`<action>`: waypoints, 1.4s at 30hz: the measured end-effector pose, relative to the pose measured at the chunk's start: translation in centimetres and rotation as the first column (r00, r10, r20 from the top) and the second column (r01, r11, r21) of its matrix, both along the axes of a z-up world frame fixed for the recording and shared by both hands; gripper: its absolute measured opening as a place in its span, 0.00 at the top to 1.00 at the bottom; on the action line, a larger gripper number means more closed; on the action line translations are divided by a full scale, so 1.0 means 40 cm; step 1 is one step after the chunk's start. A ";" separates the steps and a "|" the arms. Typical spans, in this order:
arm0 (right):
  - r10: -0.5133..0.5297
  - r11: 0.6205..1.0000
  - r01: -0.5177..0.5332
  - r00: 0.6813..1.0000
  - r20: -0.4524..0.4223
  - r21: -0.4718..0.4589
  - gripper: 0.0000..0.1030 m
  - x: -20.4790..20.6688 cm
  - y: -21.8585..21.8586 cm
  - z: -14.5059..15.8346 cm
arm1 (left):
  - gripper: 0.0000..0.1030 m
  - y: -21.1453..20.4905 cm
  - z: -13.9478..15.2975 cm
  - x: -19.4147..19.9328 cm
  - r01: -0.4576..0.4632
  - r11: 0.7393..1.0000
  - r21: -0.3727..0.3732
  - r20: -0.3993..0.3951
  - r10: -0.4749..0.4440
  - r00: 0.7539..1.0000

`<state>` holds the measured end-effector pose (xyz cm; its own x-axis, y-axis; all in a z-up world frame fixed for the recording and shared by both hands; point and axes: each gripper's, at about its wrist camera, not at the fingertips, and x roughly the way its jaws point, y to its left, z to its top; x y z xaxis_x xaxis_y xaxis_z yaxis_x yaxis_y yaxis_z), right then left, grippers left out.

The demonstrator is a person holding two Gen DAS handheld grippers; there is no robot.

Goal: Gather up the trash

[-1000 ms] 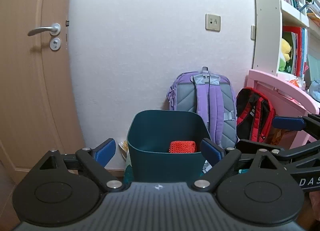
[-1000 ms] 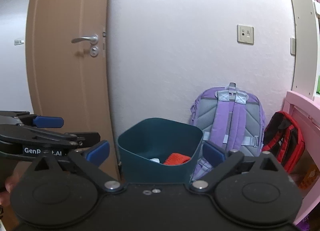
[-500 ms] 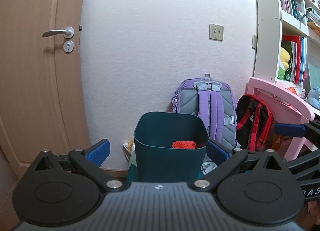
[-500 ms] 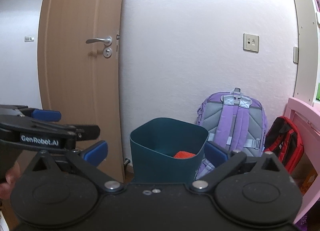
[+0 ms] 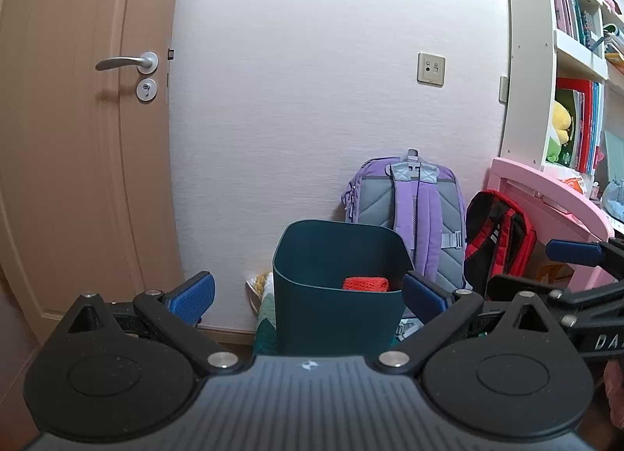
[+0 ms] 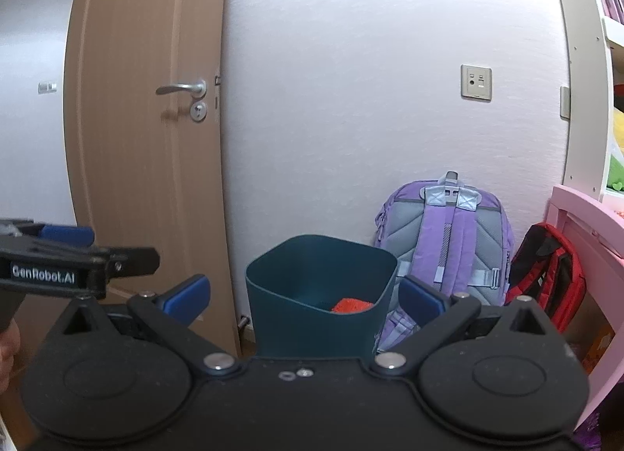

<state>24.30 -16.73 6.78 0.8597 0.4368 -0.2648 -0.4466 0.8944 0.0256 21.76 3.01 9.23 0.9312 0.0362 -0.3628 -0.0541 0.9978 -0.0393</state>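
While both jaws gape empty, teal bin ahead, purple backpack behind, door left.

Black tool, blue pads, silver screws

A wooden door with a metal lever handle and a round lock below it occupies the left side. A white wall carries a beige socket plate. A purple and grey backpack leans upright against the wall. A red and black backpack stands just beside it, under the pink tabletop. A white bookshelf holds books and a yellow item, possibly a soft toy.
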 end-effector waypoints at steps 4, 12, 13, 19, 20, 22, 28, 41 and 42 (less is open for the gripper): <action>0.001 1.000 -0.001 1.000 -0.005 0.024 0.00 0.000 -0.007 0.010 | 0.00 0.001 0.006 -0.005 -0.003 1.000 0.005 0.005 0.003 1.000; -0.004 0.999 0.004 1.000 -0.011 0.039 0.00 -0.001 -0.011 0.017 | 0.00 0.006 0.011 -0.005 -0.009 1.000 0.002 0.004 0.009 1.000; -0.005 0.999 0.006 1.000 -0.010 0.040 0.00 -0.001 -0.012 0.018 | 0.00 0.006 0.011 -0.005 -0.007 1.000 0.002 0.003 0.007 1.000; 0.002 0.999 -0.001 1.000 -0.007 0.045 0.00 -0.003 -0.017 0.022 | 0.00 0.005 0.013 -0.008 -0.002 1.000 0.001 0.005 0.002 1.000; 0.004 0.999 -0.003 1.000 -0.006 0.044 0.00 -0.004 -0.017 0.022 | 0.00 0.004 0.014 -0.008 -0.001 1.000 0.001 0.006 0.001 1.000; 0.006 0.999 -0.005 1.000 -0.006 0.045 0.00 -0.005 -0.015 0.022 | 0.00 0.003 0.016 -0.011 -0.001 1.000 0.001 0.007 0.001 1.000; 0.013 0.999 -0.013 1.000 -0.006 0.043 0.00 -0.005 -0.015 0.020 | 0.00 0.001 0.020 -0.012 0.003 1.000 0.000 0.005 -0.003 1.000; 0.016 0.999 -0.016 1.000 0.005 0.038 0.00 -0.006 -0.007 0.042 | 0.00 -0.002 0.058 -0.004 0.008 1.000 0.007 0.020 -0.008 1.000; 0.017 0.999 -0.017 1.000 0.005 0.038 0.00 -0.006 -0.007 0.044 | 0.00 -0.002 0.061 -0.003 0.007 1.000 0.003 0.020 -0.007 1.000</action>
<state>24.04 -17.00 8.53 0.8531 0.4614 -0.2436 -0.4622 0.8849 0.0576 21.63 2.94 11.66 0.9385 0.0306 -0.3438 -0.0461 0.9982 -0.0370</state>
